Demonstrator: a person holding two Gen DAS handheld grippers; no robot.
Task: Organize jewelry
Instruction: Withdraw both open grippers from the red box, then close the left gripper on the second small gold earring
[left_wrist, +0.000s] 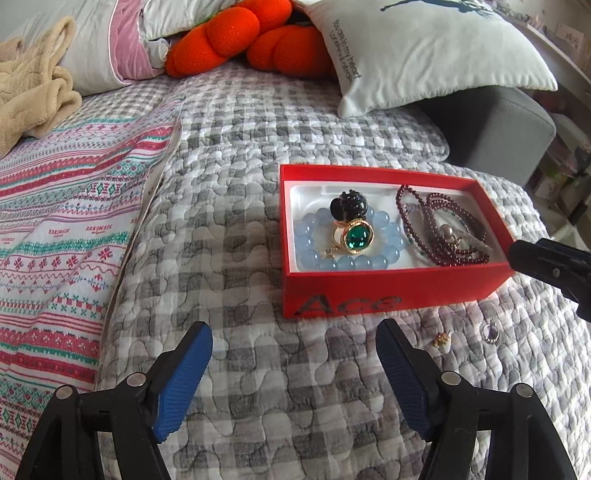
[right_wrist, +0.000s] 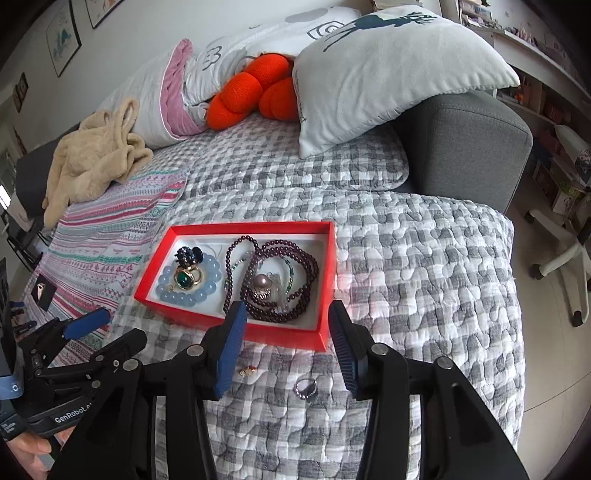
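- Home living room or bedroom: grey-and-white checked quilted cover (right_wrist: 406, 258) over grey fabric sofa (right_wrist: 465, 147)
- White deer-print cushion (right_wrist: 388, 74) far
- Framed pictures (right_wrist: 62, 37) far left wall

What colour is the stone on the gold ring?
Green stone, clearest in the left wrist view.

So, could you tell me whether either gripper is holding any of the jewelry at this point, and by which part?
Nothing is held: the left gripper and right gripper are both open and empty.

Red box (right_wrist: 236, 325) holds beads; silver ring (right_wrist: 306, 387) and small charm (right_wrist: 248, 370) lie just outside.
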